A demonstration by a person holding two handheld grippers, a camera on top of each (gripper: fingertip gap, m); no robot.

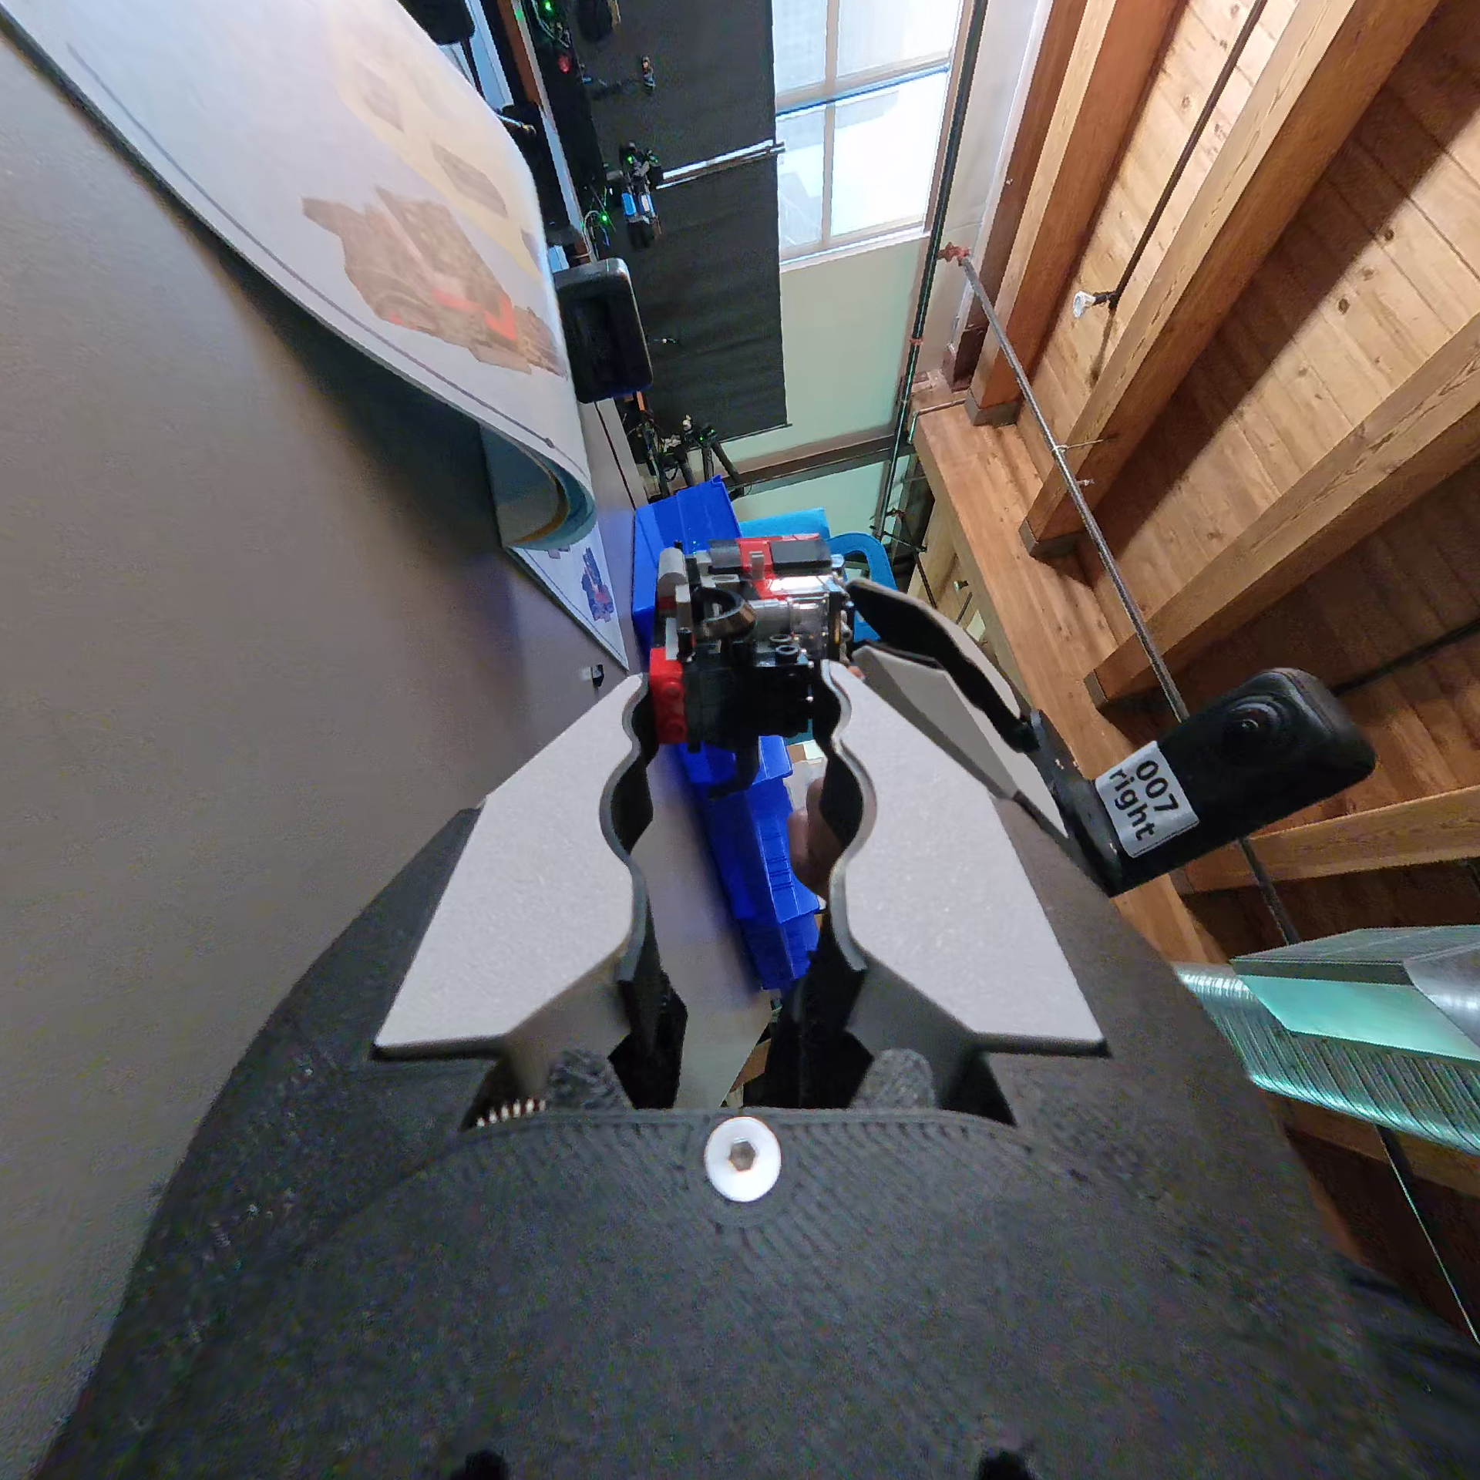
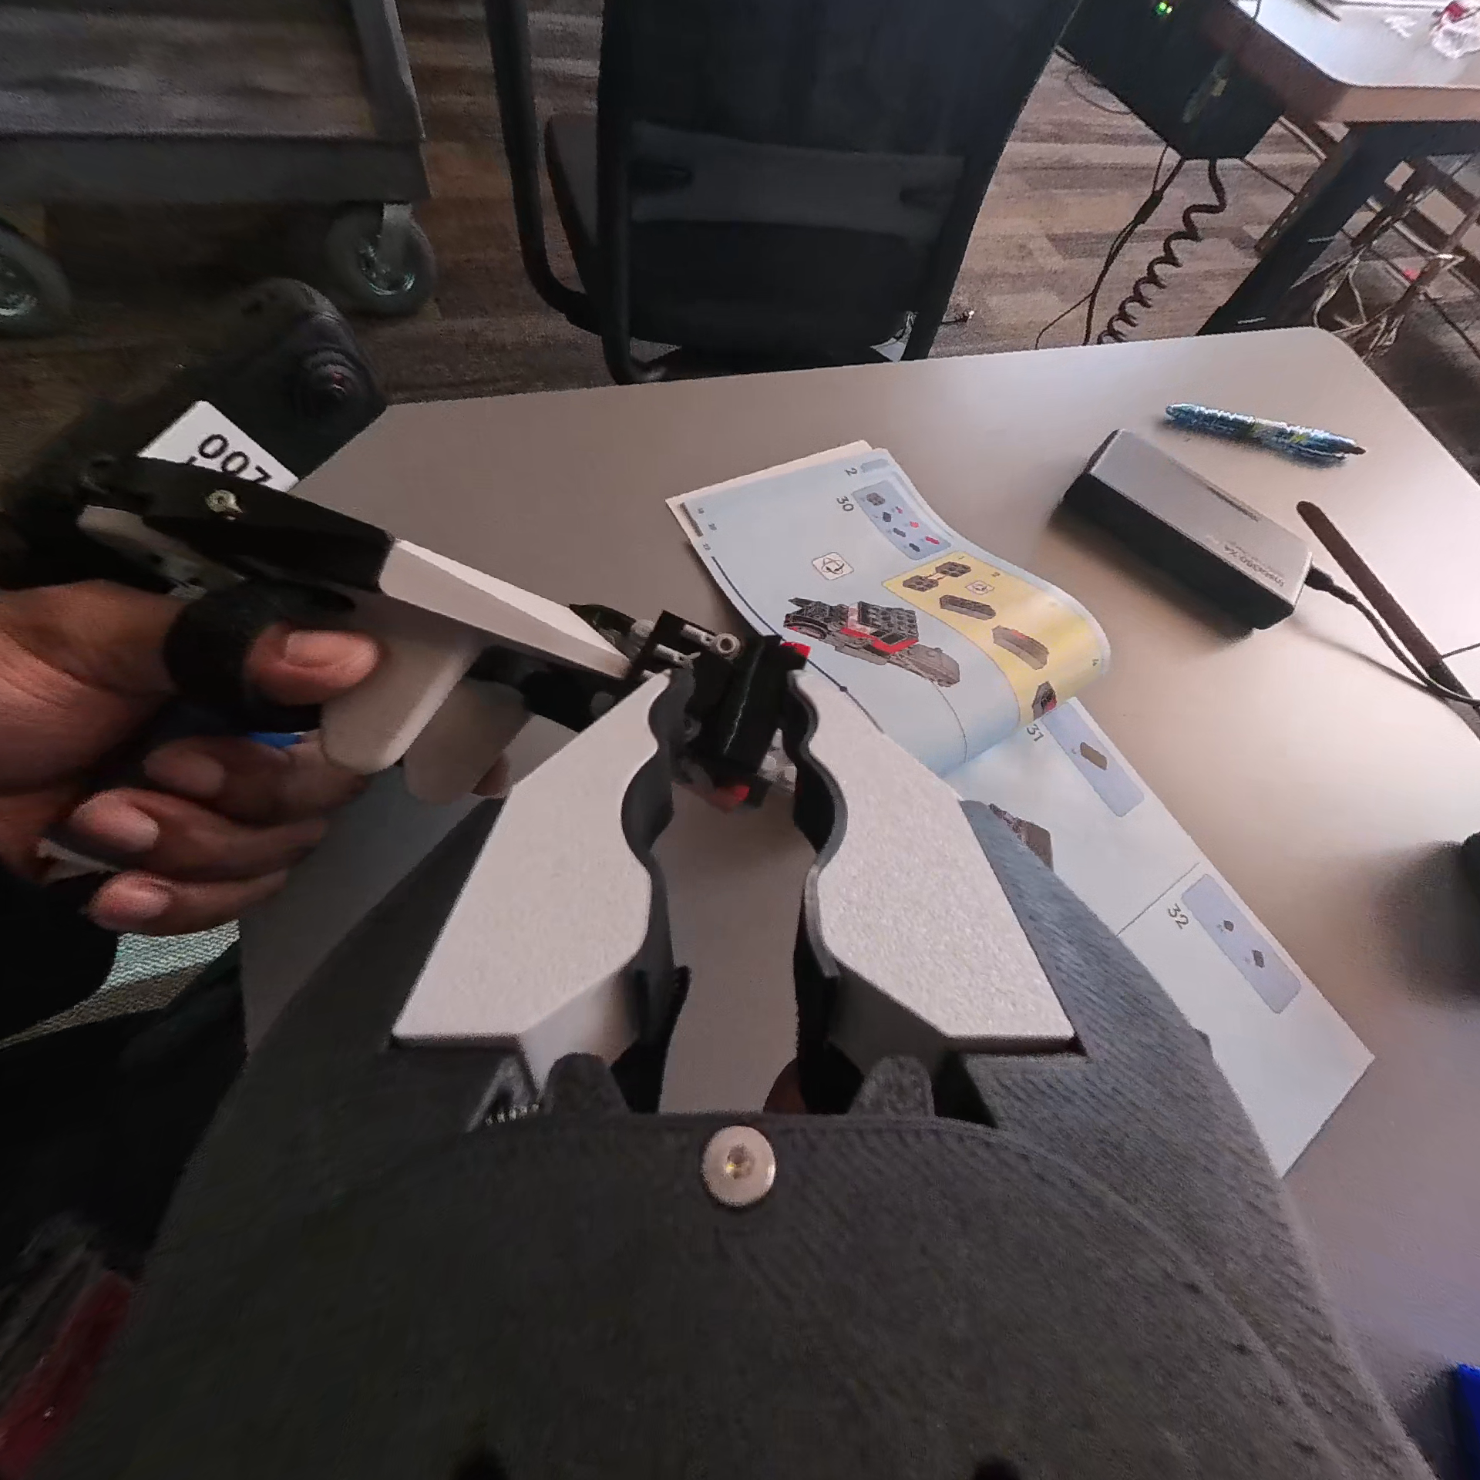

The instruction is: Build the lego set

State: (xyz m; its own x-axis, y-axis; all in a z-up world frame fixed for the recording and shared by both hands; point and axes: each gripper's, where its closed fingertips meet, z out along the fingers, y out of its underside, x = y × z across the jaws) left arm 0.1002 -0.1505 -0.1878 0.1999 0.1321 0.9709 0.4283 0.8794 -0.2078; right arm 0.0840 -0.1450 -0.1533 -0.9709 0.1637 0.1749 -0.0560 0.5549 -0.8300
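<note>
Above the grey table [image 2: 1001, 384], both claws clamp one black-and-red lego model [image 1: 745, 641]: the left claw [image 1: 741, 697] nipped shut on its base, the right claw [image 2: 733, 705] closed on it too. At 2 o'clock lies the instruction booklet [image 2: 921, 609]. Likely a mid-build reorientation; next, fitting another piece.

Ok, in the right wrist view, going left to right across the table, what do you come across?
Person's hand on the left gripper → lego model held between both grippers → open instruction booklet → dark grey box → blue pen.
</note>
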